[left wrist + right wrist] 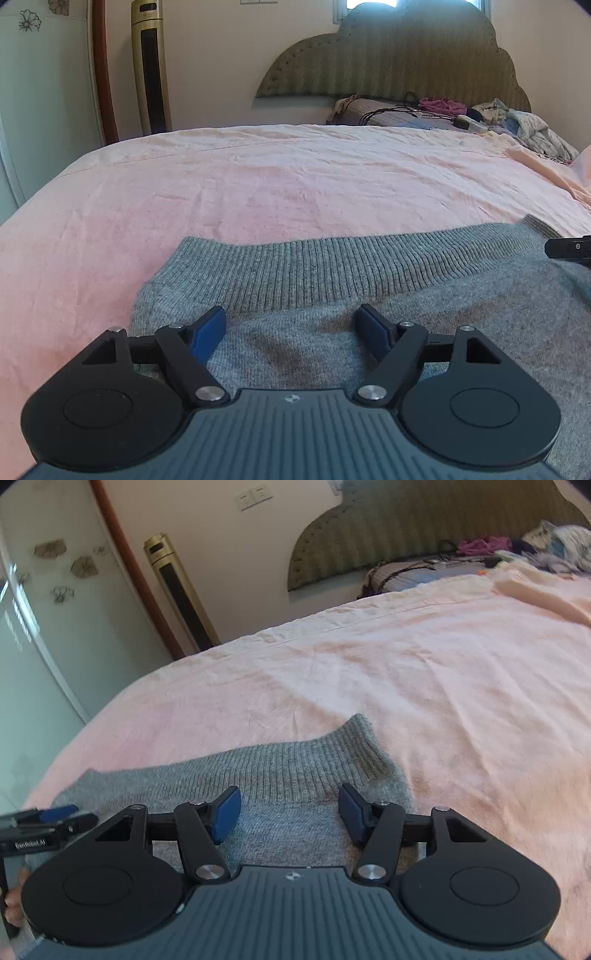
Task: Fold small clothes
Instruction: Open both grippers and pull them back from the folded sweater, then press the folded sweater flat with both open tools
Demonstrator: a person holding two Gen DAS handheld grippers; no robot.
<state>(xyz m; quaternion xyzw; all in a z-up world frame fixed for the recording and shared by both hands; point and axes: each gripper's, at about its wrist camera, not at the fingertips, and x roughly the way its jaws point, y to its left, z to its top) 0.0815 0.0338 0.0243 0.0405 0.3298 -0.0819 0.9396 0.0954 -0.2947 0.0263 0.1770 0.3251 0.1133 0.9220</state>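
Note:
A grey knit sweater lies flat on the pink bedspread, its ribbed hem toward the headboard. My left gripper is open just above the sweater, near its left part behind the ribbed band. My right gripper is open over the sweater near its right corner, which is slightly raised. The left gripper also shows at the left edge of the right wrist view. The right gripper's tip shows at the right edge of the left wrist view. Neither holds anything.
The pink bedspread fills most of both views. A pile of clothes and cables lies by the padded headboard. A gold tower fan and a wardrobe stand beyond the bed's left edge.

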